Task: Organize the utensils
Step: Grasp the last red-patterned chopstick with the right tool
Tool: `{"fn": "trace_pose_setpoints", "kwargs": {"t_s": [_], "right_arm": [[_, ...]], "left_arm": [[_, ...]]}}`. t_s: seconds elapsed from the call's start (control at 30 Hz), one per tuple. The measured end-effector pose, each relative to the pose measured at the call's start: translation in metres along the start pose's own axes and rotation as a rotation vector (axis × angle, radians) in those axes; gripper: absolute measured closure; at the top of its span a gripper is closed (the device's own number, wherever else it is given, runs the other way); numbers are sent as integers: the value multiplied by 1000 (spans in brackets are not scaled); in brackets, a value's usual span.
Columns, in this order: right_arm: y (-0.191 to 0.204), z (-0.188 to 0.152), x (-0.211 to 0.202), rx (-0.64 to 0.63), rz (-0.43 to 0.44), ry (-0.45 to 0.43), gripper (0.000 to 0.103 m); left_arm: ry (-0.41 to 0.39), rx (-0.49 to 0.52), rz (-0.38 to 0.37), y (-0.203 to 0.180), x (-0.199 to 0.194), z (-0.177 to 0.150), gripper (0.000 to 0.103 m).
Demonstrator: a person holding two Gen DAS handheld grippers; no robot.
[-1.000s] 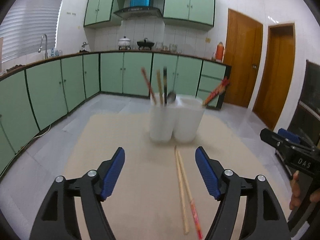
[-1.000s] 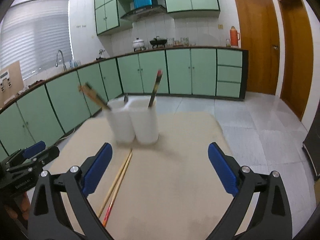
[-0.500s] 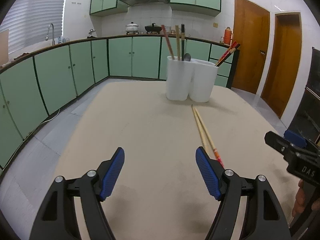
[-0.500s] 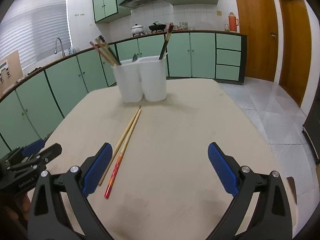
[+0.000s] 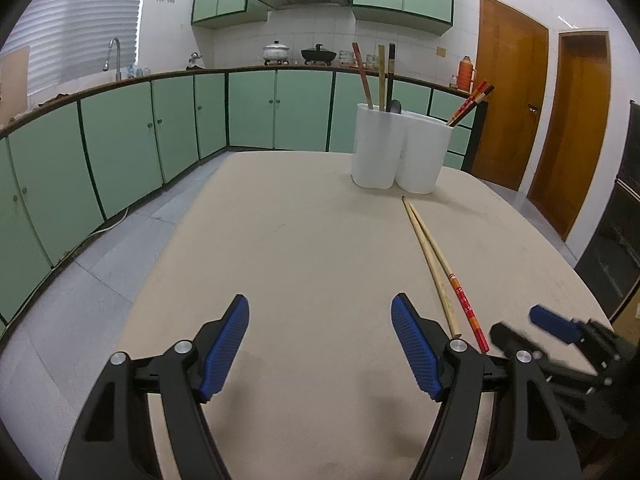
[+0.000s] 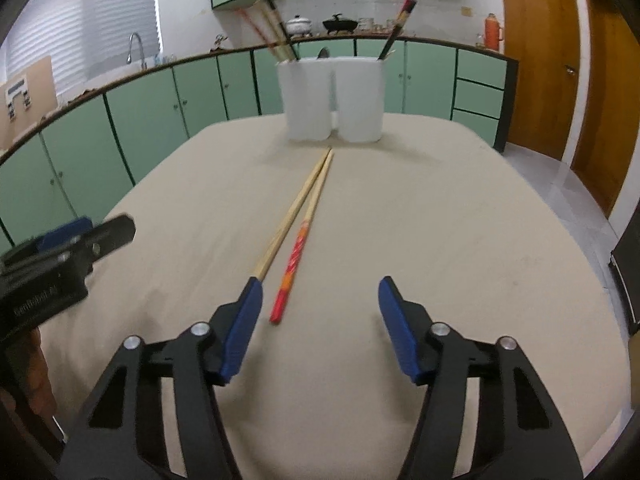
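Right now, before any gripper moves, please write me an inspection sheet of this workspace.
Surface: beige cloth-covered table, flat.
Job's things: plain wooden chopstick and red-patterned chopstick lie side by side, tips toward the white two-compartment plastic utensil holder; the holder stands upright with chopsticks and a spoon inside.
Clutter: nothing seen.
Grippers: left gripper open, empty; right gripper open, empty, near the chopsticks' ends.
Cables: white cord on the floor by the cabinets.
Surroundings: green kitchen cabinets, wooden doors.
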State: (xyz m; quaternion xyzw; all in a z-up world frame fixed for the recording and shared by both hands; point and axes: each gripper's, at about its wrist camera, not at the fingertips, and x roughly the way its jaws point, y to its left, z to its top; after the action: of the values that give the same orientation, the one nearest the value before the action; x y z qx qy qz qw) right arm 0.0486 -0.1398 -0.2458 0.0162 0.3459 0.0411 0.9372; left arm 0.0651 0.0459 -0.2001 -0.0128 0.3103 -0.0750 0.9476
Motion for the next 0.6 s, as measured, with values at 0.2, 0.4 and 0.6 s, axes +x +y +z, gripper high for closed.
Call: {"fn": "trace_pose_setpoints", "kwargs": {"t_s": [0.2,0.4,0.6], "right_arm": [[7,-4,8,-7,-18,24,63],[11,-6,13,-17,-41,14,70],[15,-4,17,-58,-11,23,88]], "left_arm": [[-11,-1,-9,-1,0,0,31],[-10,-18,-8,1,1,-3,31],[-4,-19,-6,-2,2,-3,31]]}}
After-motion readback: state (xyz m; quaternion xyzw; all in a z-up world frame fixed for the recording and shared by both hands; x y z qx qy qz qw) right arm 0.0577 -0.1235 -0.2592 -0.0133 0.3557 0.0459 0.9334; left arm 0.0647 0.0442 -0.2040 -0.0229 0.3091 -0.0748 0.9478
